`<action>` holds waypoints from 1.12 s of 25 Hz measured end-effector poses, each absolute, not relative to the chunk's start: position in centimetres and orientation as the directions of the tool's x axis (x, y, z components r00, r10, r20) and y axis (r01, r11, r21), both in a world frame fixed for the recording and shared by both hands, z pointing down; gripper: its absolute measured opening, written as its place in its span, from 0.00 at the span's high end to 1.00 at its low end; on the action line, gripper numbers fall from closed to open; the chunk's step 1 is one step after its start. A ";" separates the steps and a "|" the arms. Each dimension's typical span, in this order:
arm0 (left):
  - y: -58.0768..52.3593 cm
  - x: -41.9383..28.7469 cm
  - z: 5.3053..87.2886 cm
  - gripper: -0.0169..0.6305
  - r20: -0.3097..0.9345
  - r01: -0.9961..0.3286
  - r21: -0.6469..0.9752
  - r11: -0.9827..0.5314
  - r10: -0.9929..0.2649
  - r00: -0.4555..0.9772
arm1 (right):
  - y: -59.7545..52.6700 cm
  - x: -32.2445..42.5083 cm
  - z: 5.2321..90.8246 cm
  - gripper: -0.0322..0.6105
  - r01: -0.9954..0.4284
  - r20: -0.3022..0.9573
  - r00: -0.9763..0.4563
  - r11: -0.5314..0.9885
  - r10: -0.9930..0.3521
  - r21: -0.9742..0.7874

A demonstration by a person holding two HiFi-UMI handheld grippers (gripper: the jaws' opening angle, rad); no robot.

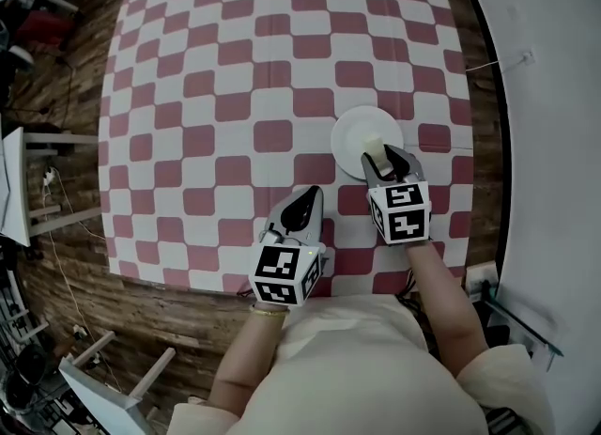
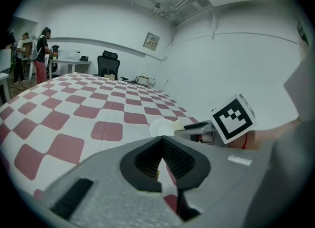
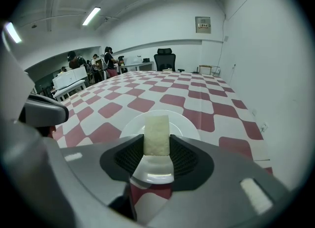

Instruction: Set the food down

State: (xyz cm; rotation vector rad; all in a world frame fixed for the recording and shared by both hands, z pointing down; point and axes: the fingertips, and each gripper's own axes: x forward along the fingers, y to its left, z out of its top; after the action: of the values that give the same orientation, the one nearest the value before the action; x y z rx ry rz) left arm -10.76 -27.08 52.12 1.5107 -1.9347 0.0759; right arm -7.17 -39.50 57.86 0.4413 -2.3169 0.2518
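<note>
Just over plate [image 3: 185,125], food block [image 3: 156,132] pinched between jaws of right hand-held gripper [image 3: 156,142].

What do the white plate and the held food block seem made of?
Plate: likely glazed ceramic or melamine, smooth white with a glossy reflected light streak. Food block: pale, matte, finely grainy surface, perhaps rice cake or sponge; the look leaves it open.
</note>
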 end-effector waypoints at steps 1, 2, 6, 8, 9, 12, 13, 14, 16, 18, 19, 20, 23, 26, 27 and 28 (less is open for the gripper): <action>-27.1 -10.8 52.2 0.97 0.534 -0.878 0.348 0.328 -0.839 -0.102 | -39.5 -7.2 58.1 0.68 -0.385 0.720 -0.653 0.921 -0.234 -0.050; -27.2 -10.8 52.3 0.97 0.535 -0.878 0.349 0.329 -0.839 -0.101 | -39.6 -7.2 58.3 0.68 -0.384 0.727 -0.647 0.922 -0.229 -0.053; -27.3 -10.7 52.6 0.97 0.543 -0.875 0.352 0.333 -0.834 -0.099 | -39.7 -7.3 59.1 0.68 -0.381 0.748 -0.629 0.922 -0.210 -0.062; -27.3 -10.7 52.7 0.97 0.547 -0.873 0.353 0.336 -0.831 -0.098 | -39.7 -7.3 59.3 0.68 -0.380 0.756 -0.622 0.923 -0.205 -0.062; -27.2 -10.7 52.7 0.97 0.548 -0.873 0.353 0.336 -0.831 -0.098 | -39.7 -7.3 59.4 0.68 -0.380 0.760 -0.617 0.923 -0.202 -0.063; -27.2 -10.7 52.7 0.97 0.551 -0.875 0.351 0.334 -0.829 -0.096 | -39.6 -7.4 59.8 0.68 -0.379 0.770 -0.607 0.923 -0.199 -0.060; -27.2 -10.7 52.8 0.97 0.551 -0.875 0.350 0.333 -0.829 -0.095 | -39.6 -7.4 59.8 0.68 -0.378 0.771 -0.605 0.924 -0.201 -0.056; -27.2 -10.7 52.8 0.97 0.552 -0.876 0.350 0.332 -0.828 -0.094 | -39.6 -7.5 59.9 0.68 -0.377 0.771 -0.603 0.925 -0.203 -0.051; -27.2 -10.6 52.9 0.97 0.552 -0.877 0.350 0.330 -0.829 -0.092 | -39.7 -7.7 59.9 0.68 -0.375 0.771 -0.603 0.926 -0.206 -0.046; -27.3 -10.6 52.9 0.97 0.550 -0.877 0.351 0.328 -0.830 -0.090 | -39.8 -7.8 59.9 0.68 -0.373 0.771 -0.603 0.927 -0.207 -0.043; -27.3 -10.6 52.9 0.97 0.549 -0.877 0.352 0.328 -0.831 -0.090 | -39.8 -7.9 59.9 0.68 -0.373 0.770 -0.603 0.927 -0.208 -0.042; -27.3 -10.6 52.8 0.97 0.549 -0.877 0.352 0.327 -0.831 -0.090 | -39.8 -7.9 59.9 0.68 -0.373 0.770 -0.602 0.927 -0.209 -0.040; -27.3 -10.6 52.8 0.97 0.548 -0.877 0.352 0.328 -0.832 -0.091 | -39.8 -7.9 60.0 0.68 -0.374 0.770 -0.600 0.927 -0.217 -0.030; -27.2 -10.5 52.7 0.97 0.547 -0.877 0.351 0.328 -0.832 -0.092 | -39.9 -7.8 59.9 0.68 -0.377 0.766 -0.600 0.926 -0.231 -0.017; -27.1 -10.4 52.7 0.97 0.546 -0.878 0.351 0.326 -0.833 -0.091 | -39.9 -7.7 59.8 0.67 -0.378 0.764 -0.601 0.926 -0.235 -0.013; -27.1 -10.3 52.7 0.97 0.545 -0.878 0.351 0.325 -0.833 -0.090 | -39.9 -7.6 59.7 0.66 -0.379 0.762 -0.602 0.925 -0.238 -0.011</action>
State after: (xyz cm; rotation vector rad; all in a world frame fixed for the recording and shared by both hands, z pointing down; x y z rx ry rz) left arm -10.29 -27.10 52.71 1.5073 -1.9164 0.0848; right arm -7.64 -39.92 59.72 0.4356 -2.2427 0.2163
